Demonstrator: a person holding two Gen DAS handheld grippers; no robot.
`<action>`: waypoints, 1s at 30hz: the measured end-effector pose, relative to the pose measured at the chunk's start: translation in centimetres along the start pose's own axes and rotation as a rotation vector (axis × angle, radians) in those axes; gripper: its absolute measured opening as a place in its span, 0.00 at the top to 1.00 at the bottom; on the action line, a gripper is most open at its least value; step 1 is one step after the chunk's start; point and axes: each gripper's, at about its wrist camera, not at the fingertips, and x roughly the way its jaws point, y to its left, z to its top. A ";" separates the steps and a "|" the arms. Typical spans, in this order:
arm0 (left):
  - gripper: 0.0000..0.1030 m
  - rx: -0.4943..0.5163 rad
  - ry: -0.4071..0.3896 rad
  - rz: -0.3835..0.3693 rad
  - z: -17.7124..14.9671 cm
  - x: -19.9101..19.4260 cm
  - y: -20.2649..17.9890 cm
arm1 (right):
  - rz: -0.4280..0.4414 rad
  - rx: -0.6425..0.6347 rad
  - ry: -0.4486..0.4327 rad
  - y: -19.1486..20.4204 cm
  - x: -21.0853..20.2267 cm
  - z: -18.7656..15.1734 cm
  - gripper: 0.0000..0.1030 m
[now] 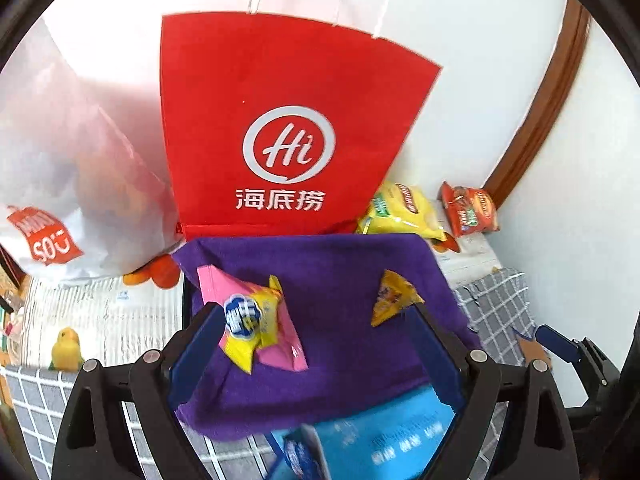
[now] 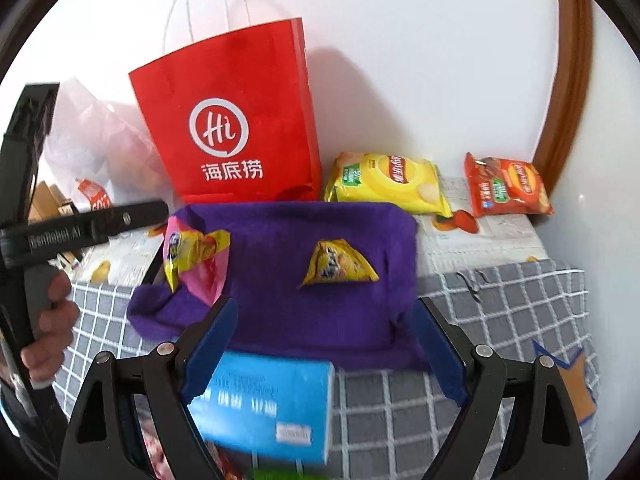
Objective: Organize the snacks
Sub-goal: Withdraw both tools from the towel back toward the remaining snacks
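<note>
Both the left gripper [image 1: 316, 322] and right gripper [image 2: 324, 320] are hovering empty with jaws wide over the purple cloth bin [image 2: 320, 312], likely needing the blue box [image 2: 264, 404] next.

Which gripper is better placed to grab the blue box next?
Probably the right gripper: it is open and empty, and the blue box lies just below its left finger. The left gripper, also open, hovers over the purple cloth, the box mostly beneath it.
</note>
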 end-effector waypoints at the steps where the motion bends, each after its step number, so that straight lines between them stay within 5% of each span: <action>1: 0.13 0.008 0.006 -0.010 -0.4 -0.7 -0.4 | -0.018 -0.001 -0.011 0.0 -0.7 -0.3 0.14; 7: 0.17 0.088 0.001 0.053 -3.0 -4.5 -1.7 | -0.049 0.015 -0.031 -0.6 -3.9 -2.9 0.15; 21: 0.17 -0.033 0.029 0.042 -11.0 -10.7 1.3 | 0.042 0.017 0.056 0.1 -6.5 -12.4 0.32; 30: 0.17 -0.049 0.030 0.101 -13.2 -11.2 3.2 | 0.089 0.012 0.102 1.1 -4.9 -15.3 0.33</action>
